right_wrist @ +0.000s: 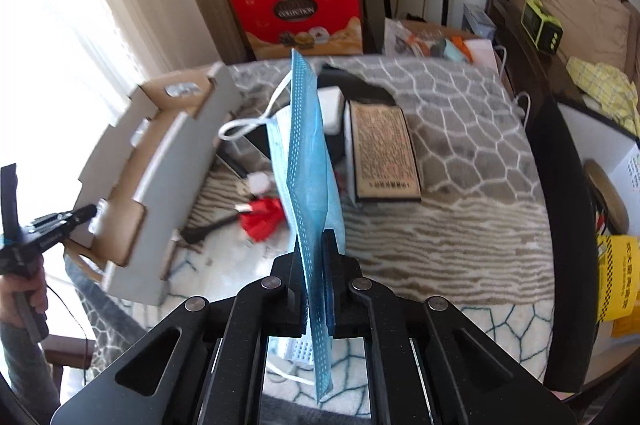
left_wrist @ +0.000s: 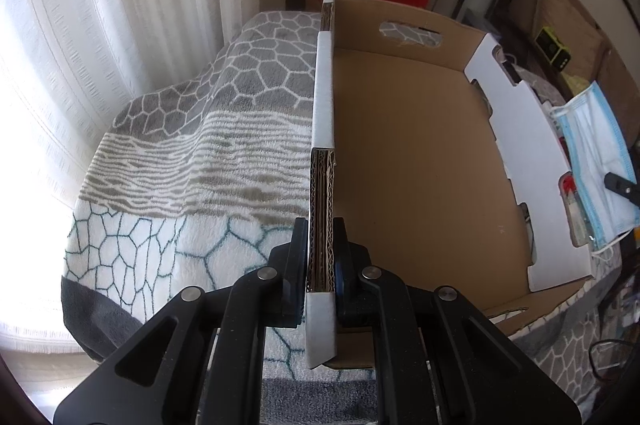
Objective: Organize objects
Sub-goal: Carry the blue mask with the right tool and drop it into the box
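An open cardboard box (left_wrist: 420, 165) with white outer walls rests on a patterned blanket. My left gripper (left_wrist: 320, 227) is shut on the box's near left wall, whose corrugated edge runs up between the fingers. Nothing lies on the box's floor. In the right wrist view the box (right_wrist: 176, 161) sits at the left, with the left gripper (right_wrist: 80, 213) clamped on its corner. My right gripper (right_wrist: 314, 237) is shut on a blue face mask (right_wrist: 308, 153), which stands upright above the blanket with its white ear loop hanging left. In the left wrist view the mask (left_wrist: 596, 161) shows just beyond the box's right wall.
On the blanket (right_wrist: 460, 225) lie an old book (right_wrist: 384, 153), a red item (right_wrist: 262, 217) and several small things beside the box. Red gift boxes (right_wrist: 296, 13) stand behind. A green device (right_wrist: 542, 27) sits at the right. White curtains (left_wrist: 100, 45) hang at the left.
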Demonstrator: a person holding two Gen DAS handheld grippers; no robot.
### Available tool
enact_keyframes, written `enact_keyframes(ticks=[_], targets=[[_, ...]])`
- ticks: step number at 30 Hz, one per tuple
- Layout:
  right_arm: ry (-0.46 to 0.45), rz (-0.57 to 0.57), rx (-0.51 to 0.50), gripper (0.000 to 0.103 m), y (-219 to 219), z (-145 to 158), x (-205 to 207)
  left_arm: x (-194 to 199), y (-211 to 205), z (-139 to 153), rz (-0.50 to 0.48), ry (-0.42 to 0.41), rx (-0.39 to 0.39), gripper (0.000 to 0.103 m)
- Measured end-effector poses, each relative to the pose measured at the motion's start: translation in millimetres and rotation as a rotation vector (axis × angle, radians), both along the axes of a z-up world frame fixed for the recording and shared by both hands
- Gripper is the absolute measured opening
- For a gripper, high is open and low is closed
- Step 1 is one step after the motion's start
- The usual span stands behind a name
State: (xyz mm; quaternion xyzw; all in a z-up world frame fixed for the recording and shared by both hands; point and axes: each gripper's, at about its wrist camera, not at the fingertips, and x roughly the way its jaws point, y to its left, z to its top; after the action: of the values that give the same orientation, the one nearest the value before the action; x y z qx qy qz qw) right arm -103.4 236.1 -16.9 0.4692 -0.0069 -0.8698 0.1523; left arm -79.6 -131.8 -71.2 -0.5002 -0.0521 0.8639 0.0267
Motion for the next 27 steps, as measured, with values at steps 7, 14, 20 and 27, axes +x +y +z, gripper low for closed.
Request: enact_keyframes(ticks=[7, 14, 20, 27], targets=[[0.080, 0.087, -0.056, 0.004, -35, 60, 0, 3, -7, 1, 0.015, -0.004, -0.007, 0.010], [0.065, 0.197, -0.158, 0.004, -100, 79, -9, 3, -8, -1, 0.038, -0.001, -0.006, 0.010], [-0.037, 0.226, -0.232, 0.005, -153, 41, -26, 3, -7, -1, 0.048, 0.002, -0.016, 0.010], [-0.109, 0.233, -0.162, 0.049, -175, -7, -36, 5, -5, 0, 0.051, 0.002, -0.027, 0.010]])
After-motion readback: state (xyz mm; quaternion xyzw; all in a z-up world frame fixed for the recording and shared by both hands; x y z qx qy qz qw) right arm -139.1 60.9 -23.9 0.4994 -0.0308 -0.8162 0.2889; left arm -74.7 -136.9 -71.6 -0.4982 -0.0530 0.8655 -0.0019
